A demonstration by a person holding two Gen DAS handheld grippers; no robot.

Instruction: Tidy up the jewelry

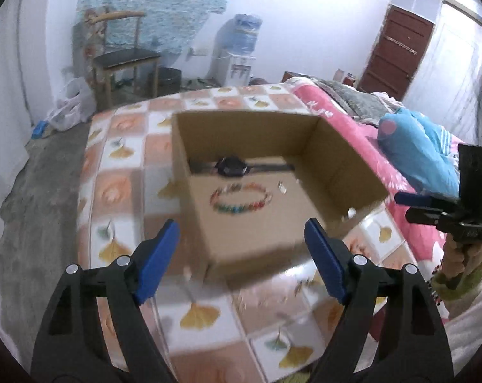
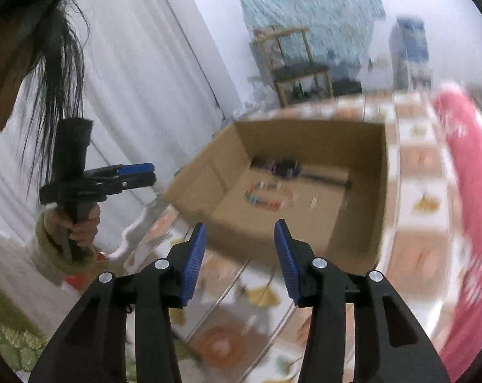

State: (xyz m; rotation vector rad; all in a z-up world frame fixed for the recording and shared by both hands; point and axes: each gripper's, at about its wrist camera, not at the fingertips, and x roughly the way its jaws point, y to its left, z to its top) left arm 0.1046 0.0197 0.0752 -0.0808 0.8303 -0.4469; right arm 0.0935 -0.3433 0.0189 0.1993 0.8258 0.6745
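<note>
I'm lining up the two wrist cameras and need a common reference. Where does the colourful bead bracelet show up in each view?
Left wrist: bead bracelet lies on the cardboard box floor, just above centre, in front of the black watch.
Right wrist: bead bracelet, blurred, on the box floor, centre.
Shared landmark: the wooden chair by the back wall.

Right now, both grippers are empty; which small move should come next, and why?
Probably move the left gripper down to the tablecloth before the cardboard box: small blurred pieces seem to lie there, while the watch and bead bracelet are already inside.
</note>
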